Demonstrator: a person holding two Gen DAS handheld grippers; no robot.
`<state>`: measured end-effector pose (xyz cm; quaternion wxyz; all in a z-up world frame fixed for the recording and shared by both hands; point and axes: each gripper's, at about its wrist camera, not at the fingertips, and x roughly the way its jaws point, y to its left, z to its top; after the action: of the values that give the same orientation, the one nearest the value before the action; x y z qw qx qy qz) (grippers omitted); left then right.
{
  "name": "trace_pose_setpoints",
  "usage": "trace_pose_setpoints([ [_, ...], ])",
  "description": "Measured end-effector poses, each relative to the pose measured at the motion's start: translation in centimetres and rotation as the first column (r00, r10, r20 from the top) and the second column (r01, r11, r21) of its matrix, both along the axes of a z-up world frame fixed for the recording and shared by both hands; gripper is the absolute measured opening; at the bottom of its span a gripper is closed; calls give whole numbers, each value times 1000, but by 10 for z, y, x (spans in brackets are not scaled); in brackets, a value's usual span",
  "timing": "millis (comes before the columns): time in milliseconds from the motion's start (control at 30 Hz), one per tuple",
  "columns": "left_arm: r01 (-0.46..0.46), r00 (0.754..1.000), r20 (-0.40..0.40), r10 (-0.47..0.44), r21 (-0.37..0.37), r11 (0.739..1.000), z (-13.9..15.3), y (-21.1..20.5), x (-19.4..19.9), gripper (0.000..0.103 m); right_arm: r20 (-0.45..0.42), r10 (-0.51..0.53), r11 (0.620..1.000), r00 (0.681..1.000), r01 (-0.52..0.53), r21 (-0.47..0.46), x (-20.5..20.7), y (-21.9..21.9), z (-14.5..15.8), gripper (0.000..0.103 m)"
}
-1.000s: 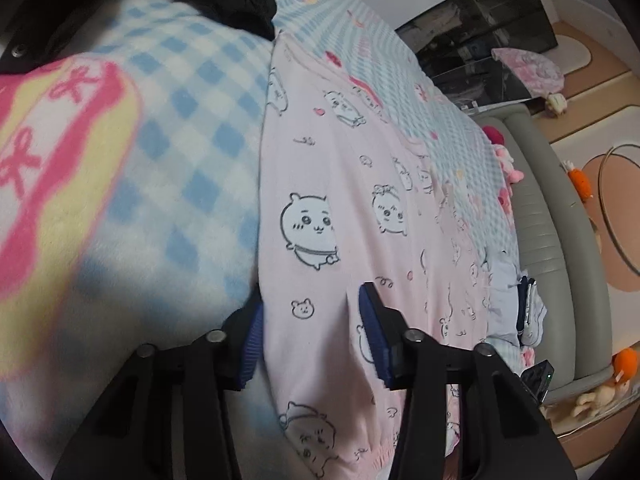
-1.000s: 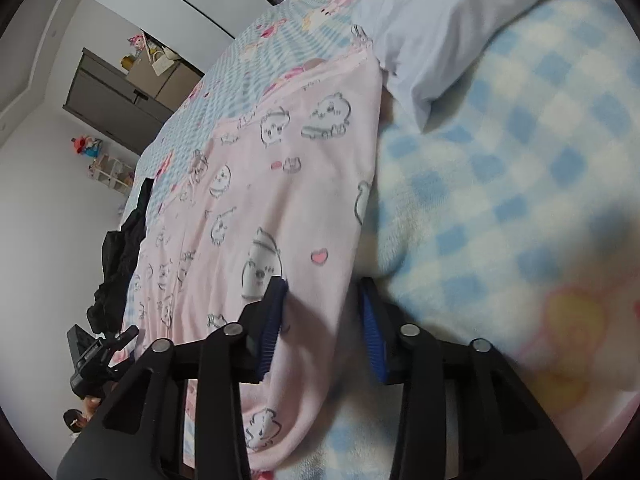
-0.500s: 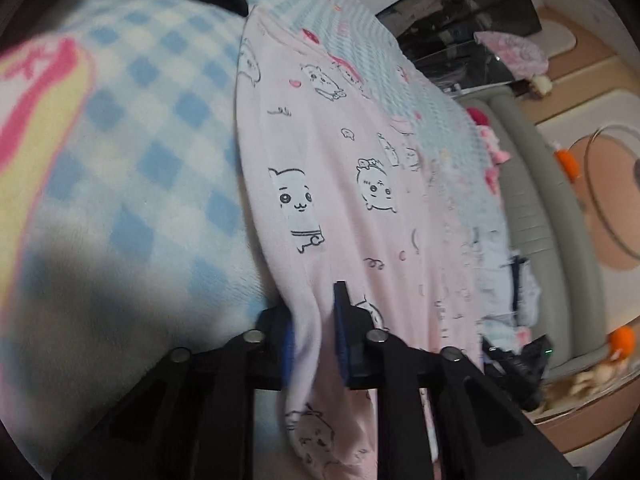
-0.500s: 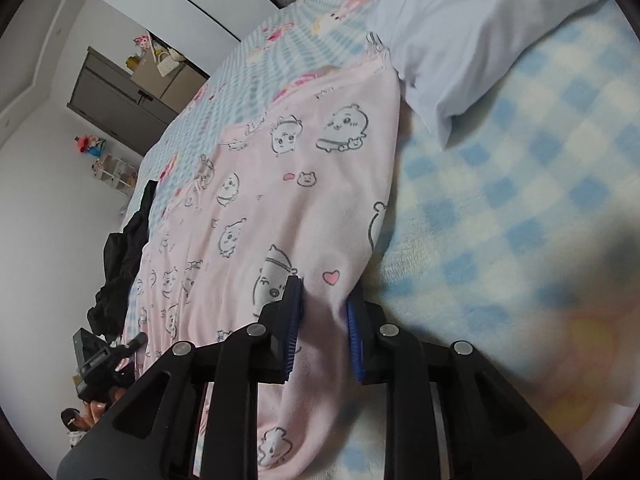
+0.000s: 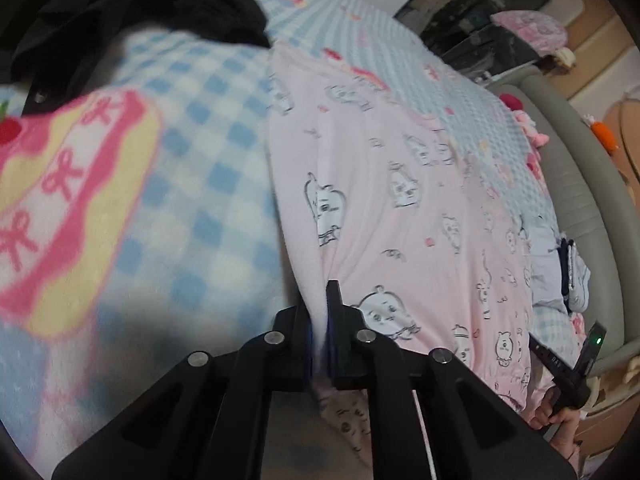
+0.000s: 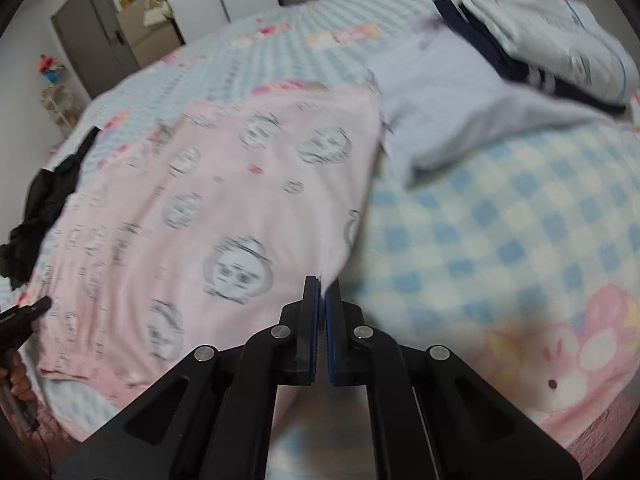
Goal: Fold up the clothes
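Both grippers, whose blue-padded jaws stood apart around the garment's edges a second ago, are now pinched together on the cloth. Seen from the left wrist, the left gripper [image 5: 319,328] has its jaws closed on a gathered fold at the near edge of the pale pink garment printed with small cartoon animals [image 5: 400,216], which lies spread along the bed. Just left of it is a fluffy blue-and-white checked blanket with a pink-and-yellow bow pattern [image 5: 208,208], and a heap of black clothing [image 5: 160,4] rests on the blanket at the far end, touching the garment's top corner. A striped light-blue bed sheet [image 5: 400,52] runs beyond the garment, bounded on the right by a grey padded bed frame [image 5: 576,184]. The other gripper, held in a hand [image 5: 560,420], shows at the garment's lower right. From the right wrist, blurred, the right gripper [image 6: 321,312] is nearly fully closed on the pink garment's right edge, where it meets the checked blanket. A pale lilac garment [image 6: 448,108] lies against the garment's far corner, with dark navy and white folded clothes [image 6: 540,52] stacked behind it. A grey door [image 6: 92,40] stands far left.
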<state>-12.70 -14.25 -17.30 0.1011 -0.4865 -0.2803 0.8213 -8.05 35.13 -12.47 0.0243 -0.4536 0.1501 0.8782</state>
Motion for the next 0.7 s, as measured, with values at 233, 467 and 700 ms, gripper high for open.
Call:
trace_pose_setpoints([
  [233, -28, 1000, 18, 25, 205, 978, 1, -21, 31, 39, -9, -47, 983, 999, 44, -179, 22, 23, -4, 11],
  [467, -1, 1000, -6, 2, 160, 987, 1, -2, 40, 14, 27, 21, 961, 999, -13, -278, 27, -4, -24, 29],
  [700, -16, 998, -67, 17, 18, 1000, 23, 9, 52, 3, -27, 59, 985, 998, -62, -163, 41, -12, -8, 4],
])
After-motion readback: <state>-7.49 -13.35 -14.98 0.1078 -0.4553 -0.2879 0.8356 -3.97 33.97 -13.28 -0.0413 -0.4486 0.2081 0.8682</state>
